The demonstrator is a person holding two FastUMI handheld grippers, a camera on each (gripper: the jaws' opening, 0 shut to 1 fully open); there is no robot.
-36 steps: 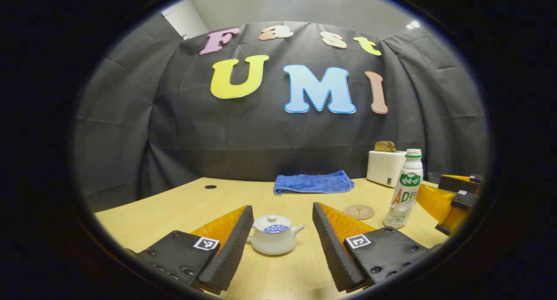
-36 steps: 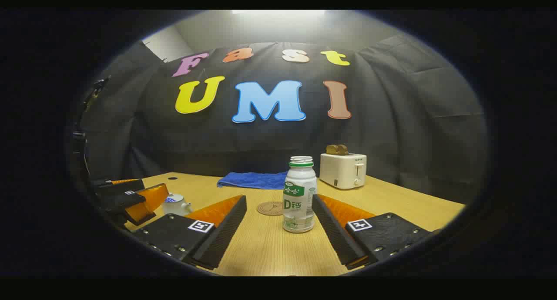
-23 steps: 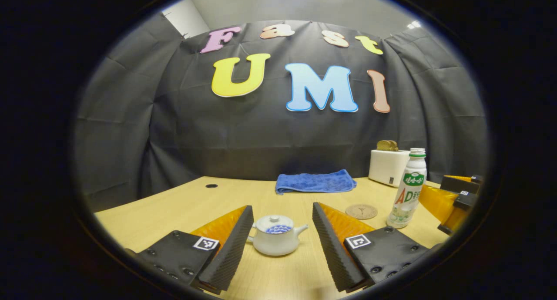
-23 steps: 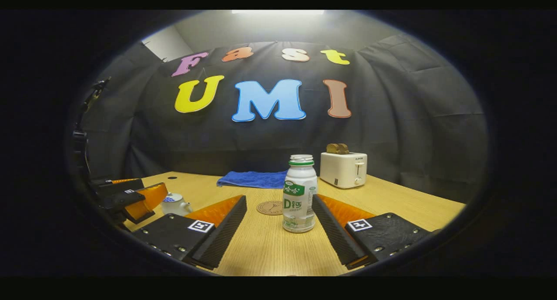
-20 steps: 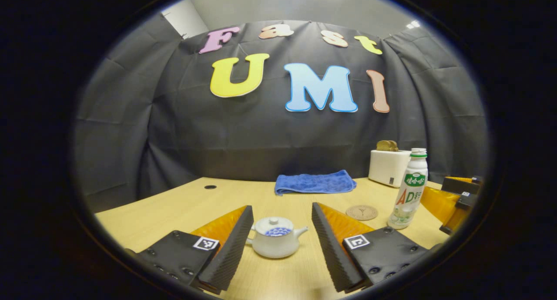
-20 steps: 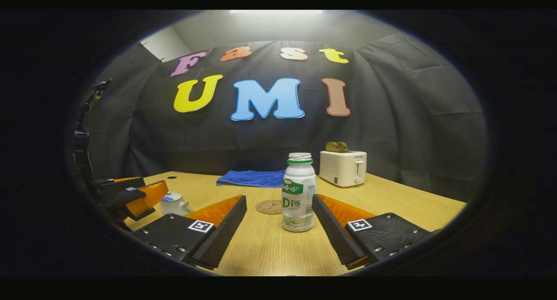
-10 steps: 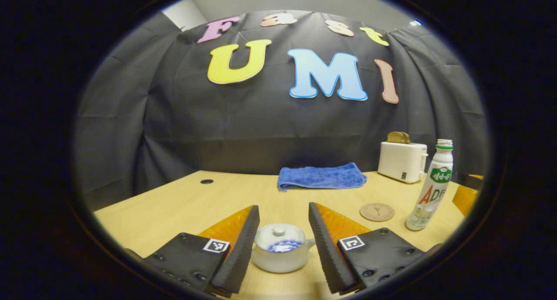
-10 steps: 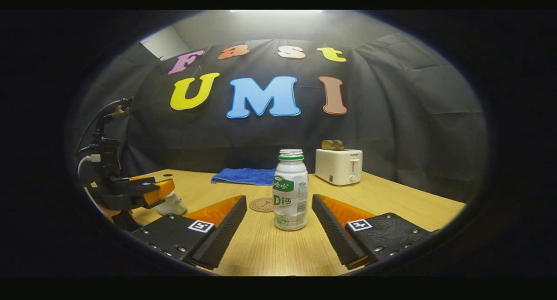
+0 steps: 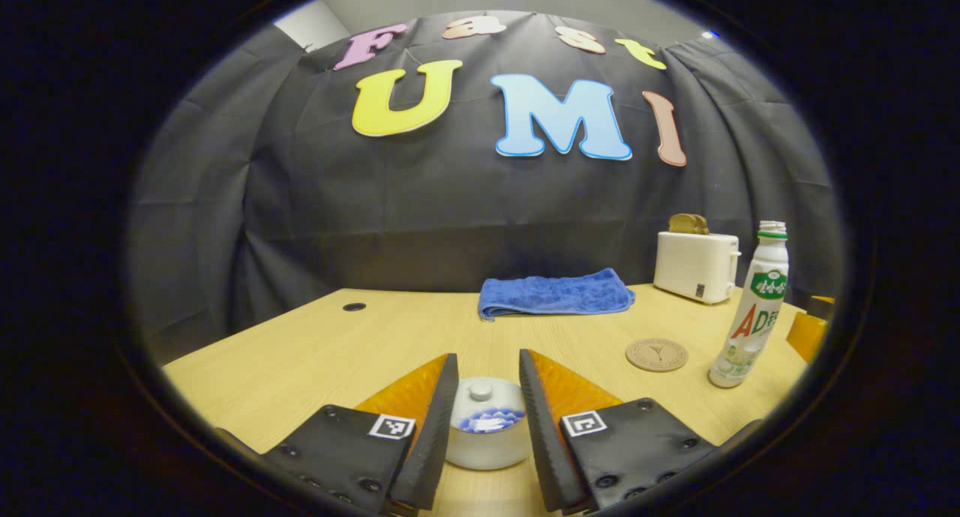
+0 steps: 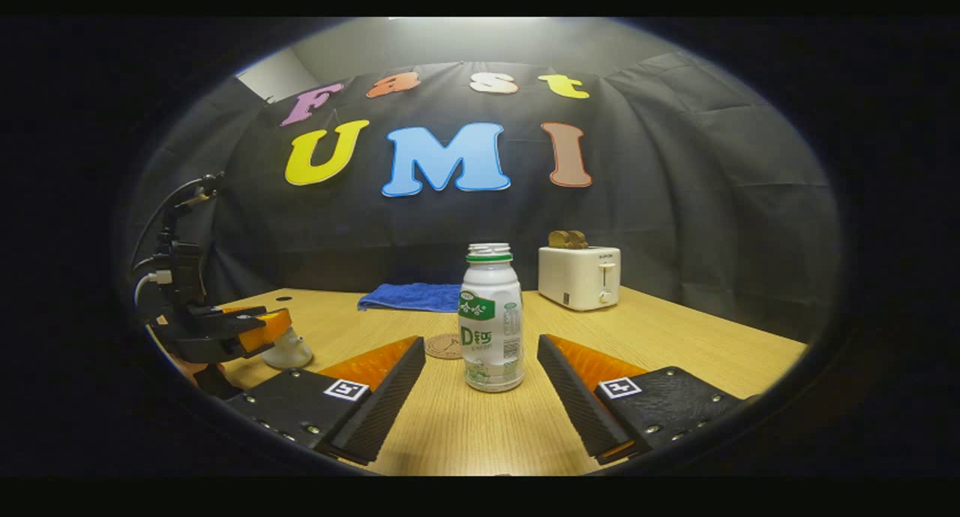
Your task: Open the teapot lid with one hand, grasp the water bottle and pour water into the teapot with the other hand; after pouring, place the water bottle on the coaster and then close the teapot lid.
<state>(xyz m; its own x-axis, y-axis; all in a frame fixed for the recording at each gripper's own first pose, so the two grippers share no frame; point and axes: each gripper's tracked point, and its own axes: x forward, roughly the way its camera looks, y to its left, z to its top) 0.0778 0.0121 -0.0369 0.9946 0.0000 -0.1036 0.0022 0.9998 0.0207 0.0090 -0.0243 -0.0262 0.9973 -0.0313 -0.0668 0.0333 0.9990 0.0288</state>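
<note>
A small white teapot [image 9: 486, 434] with a blue pattern and its lid [image 9: 481, 394] on sits low between the fingers of my left gripper [image 9: 487, 359]. That gripper is open but narrowed, its fingers flanking the lid knob without touching it. In the right gripper view the left gripper [image 10: 251, 323] hovers over the top of the teapot [image 10: 289, 350]. A white, uncapped water bottle [image 10: 490, 318] stands upright just beyond my open right gripper [image 10: 480, 341], centred between its fingers. The round coaster [image 10: 442, 346] lies just behind and left of the bottle. The bottle [image 9: 750, 314] and coaster [image 9: 657, 354] also show to the right in the left gripper view.
A folded blue towel [image 9: 555, 296] lies at the back of the wooden table [image 9: 315, 352]. A white toaster [image 10: 579, 277] with bread in it stands at the back right. A small round hole [image 9: 354, 306] is in the table's far left.
My left gripper has moved forward over the teapot and its fingers have narrowed around the lid. My right gripper has shifted so the bottle sits centred between its fingers.
</note>
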